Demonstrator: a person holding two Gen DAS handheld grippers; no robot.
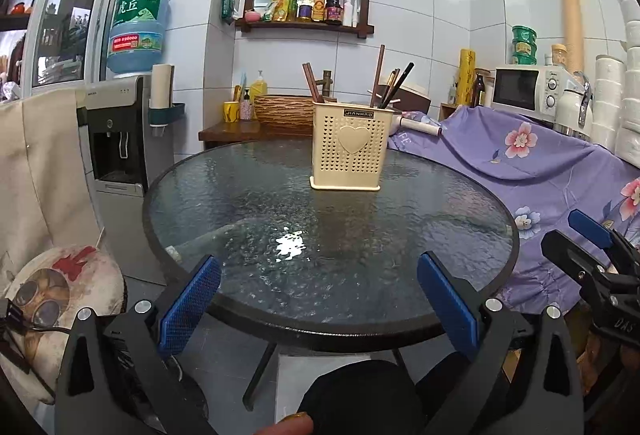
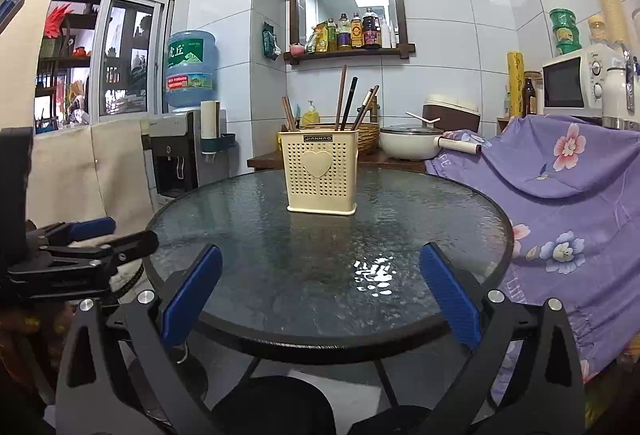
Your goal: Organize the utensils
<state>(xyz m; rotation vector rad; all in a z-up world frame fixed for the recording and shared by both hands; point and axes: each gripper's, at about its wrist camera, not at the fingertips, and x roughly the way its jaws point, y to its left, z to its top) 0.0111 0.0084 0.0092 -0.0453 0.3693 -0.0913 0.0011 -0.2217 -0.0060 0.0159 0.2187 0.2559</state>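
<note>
The cream holder [image 1: 347, 149] bears a small dark plate near its top rim reading "JIANHAO", above a raised heart. Left of the holder, the blue water jug [image 1: 137, 31] carries a green label with the characters "虎丘"; the red band below it has print too small to read. Right of the holder, the purple flowered cloth [image 2: 560, 187] shows pale letters "LIFE" low on its hanging edge. At the far right, the black body of the right claw [image 1: 600, 235] shows "DAS".
</note>
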